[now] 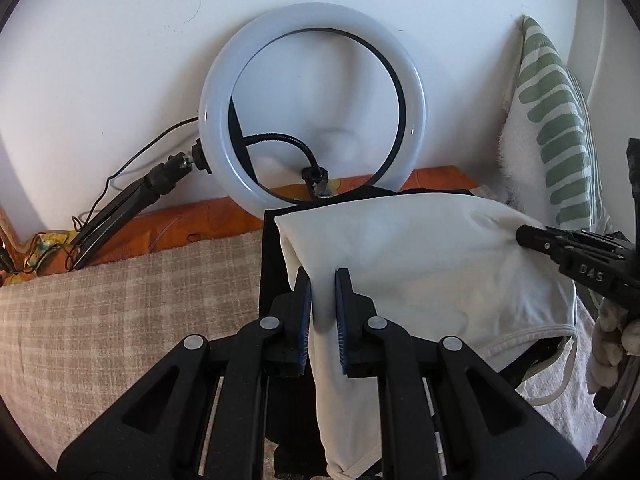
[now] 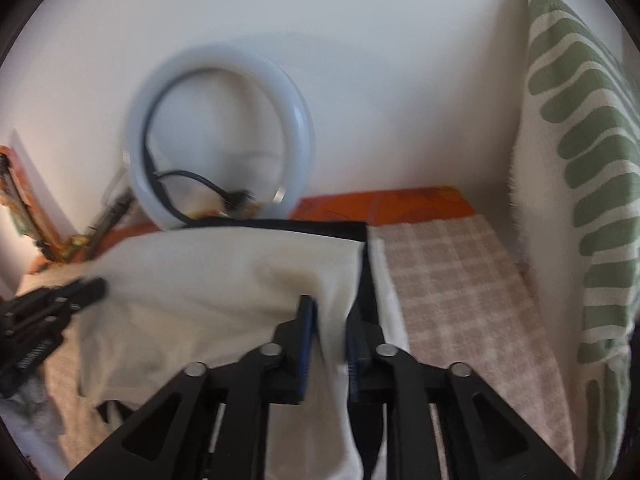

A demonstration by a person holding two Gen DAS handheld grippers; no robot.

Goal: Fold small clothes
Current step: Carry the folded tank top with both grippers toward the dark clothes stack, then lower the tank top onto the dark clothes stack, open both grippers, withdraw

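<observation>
A small white garment (image 1: 420, 256) is held up over a black cloth (image 1: 266, 264) on the bed. My left gripper (image 1: 323, 276) is shut on the garment's near left edge, with fabric pinched between its blue pads and hanging below. In its own blurred view, my right gripper (image 2: 330, 308) has its jaws a little apart, and the white garment (image 2: 200, 280) passes loosely between them. The left wrist view shows the right gripper (image 1: 524, 236) at the garment's right corner. In the right wrist view the left gripper (image 2: 96, 286) sits at the far left edge of the cloth.
A white ring light (image 1: 216, 92) leans on the wall behind, its black stand (image 1: 120, 216) and cables to the left. A green-striped pillow (image 2: 580, 160) stands at the right. A checked beige blanket (image 2: 452, 280) covers the bed, with an orange sheet (image 1: 192, 220) along the wall.
</observation>
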